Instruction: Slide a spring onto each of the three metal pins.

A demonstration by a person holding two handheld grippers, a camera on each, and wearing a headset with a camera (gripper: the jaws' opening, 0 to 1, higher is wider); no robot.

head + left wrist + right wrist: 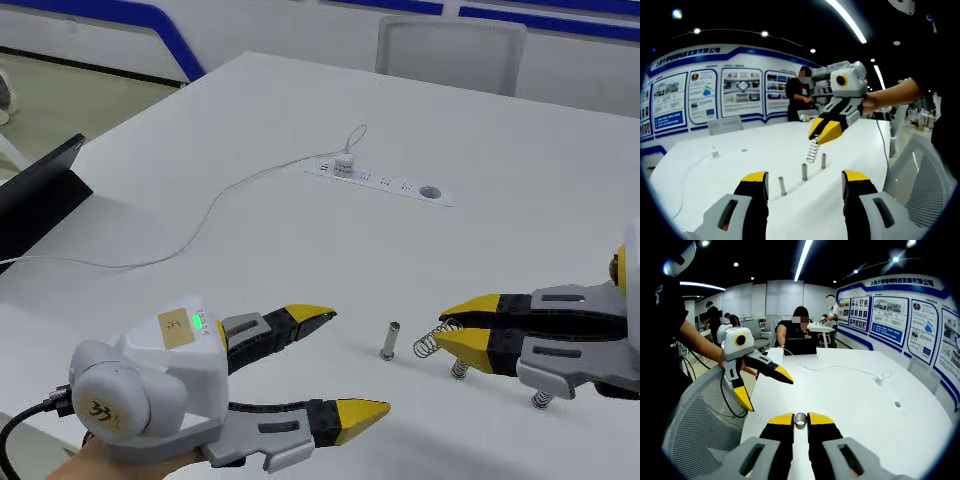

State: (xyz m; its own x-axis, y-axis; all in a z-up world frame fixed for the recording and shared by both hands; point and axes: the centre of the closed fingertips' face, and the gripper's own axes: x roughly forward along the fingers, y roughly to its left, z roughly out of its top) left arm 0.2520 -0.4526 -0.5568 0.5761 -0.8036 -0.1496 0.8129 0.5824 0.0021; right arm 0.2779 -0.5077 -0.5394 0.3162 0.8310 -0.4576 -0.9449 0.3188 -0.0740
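My right gripper (447, 327) comes in from the right, shut on a small metal spring (432, 338) that sticks out past its yellow tips, just right of a bare upright pin (390, 340). Two more pins (459, 368) (541, 399) stand under that gripper, each with coils showing on it. In the right gripper view the spring (800, 421) sits end-on between the jaws. My left gripper (340, 365) is open at the lower left, short of the bare pin. In the left gripper view the three pins (804, 171) stand beyond its open jaws, with the spring (812, 150) hanging above them.
A white power strip (380, 182) with a plugged-in cable (215, 205) lies mid-table. A dark tablet (35, 195) stands at the left edge and a grey chair (450, 50) at the far side. People sit and stand in the background (800, 327).
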